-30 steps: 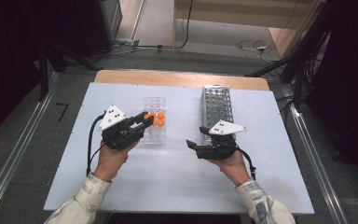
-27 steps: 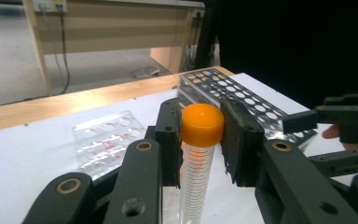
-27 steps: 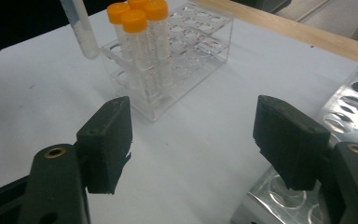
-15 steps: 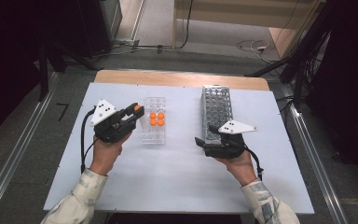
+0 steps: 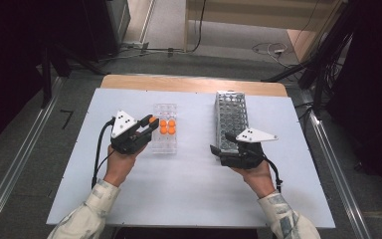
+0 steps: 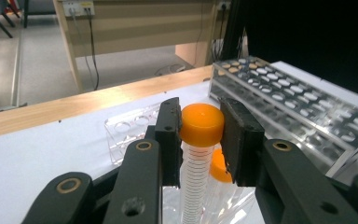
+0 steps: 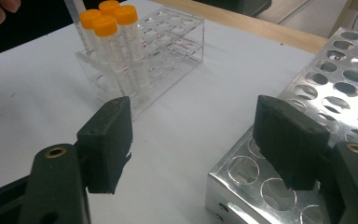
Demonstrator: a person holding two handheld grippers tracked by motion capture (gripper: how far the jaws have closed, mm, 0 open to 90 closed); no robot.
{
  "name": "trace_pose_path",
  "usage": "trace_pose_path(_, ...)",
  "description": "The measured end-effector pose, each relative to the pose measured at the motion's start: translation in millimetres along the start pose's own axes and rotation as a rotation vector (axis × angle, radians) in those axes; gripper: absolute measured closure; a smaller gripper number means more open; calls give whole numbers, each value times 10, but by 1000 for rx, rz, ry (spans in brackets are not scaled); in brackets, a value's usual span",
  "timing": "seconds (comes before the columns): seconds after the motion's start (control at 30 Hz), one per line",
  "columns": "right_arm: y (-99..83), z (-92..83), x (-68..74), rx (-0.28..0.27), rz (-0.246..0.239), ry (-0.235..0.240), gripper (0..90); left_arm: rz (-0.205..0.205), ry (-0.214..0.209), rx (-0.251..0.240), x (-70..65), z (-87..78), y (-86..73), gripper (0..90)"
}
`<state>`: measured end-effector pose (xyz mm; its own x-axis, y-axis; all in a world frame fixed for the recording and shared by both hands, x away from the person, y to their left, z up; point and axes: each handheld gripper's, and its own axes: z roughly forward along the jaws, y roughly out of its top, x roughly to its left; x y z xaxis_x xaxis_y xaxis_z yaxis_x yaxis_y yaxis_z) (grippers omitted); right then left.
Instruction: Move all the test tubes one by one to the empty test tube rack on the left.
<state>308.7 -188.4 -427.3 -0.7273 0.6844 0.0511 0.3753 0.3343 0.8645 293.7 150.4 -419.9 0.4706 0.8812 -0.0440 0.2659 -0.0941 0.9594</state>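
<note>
Even overhead light brightens the white table (image 5: 189, 199), surroundings fall dark, and nearby gripper jaws blur slightly.

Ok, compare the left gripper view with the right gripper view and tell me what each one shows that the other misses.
Left gripper view: the left gripper shut on an orange-capped tube by its cap.
Right gripper view: the right gripper open, with nothing between its pads, beside a corner of the metal rack.
Both: the clear plastic rack holding capped tubes, the metal rack and the white table.
</note>
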Motion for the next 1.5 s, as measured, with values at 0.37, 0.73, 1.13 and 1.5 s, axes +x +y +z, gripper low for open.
trace_pose_path(0.37, 2, -3, -4, -4, -5, -1, 268, 12, 10, 39, -14, 49, -105, 675)
trace_pose_path(0.73, -4, -8, -27, -10, 2, -15, 268, -21, -1, 29, 23, -25, -94, 524)
trace_pose_path(1.13, -29, -43, -102, -16, 12, -44, 268, -47, 33, 32, 22, -124, -144, 281)
trace_pose_path(1.5, -110, -177, -229, -31, 43, -90, 268, -78, 58, 37, 78, -242, -235, 231)
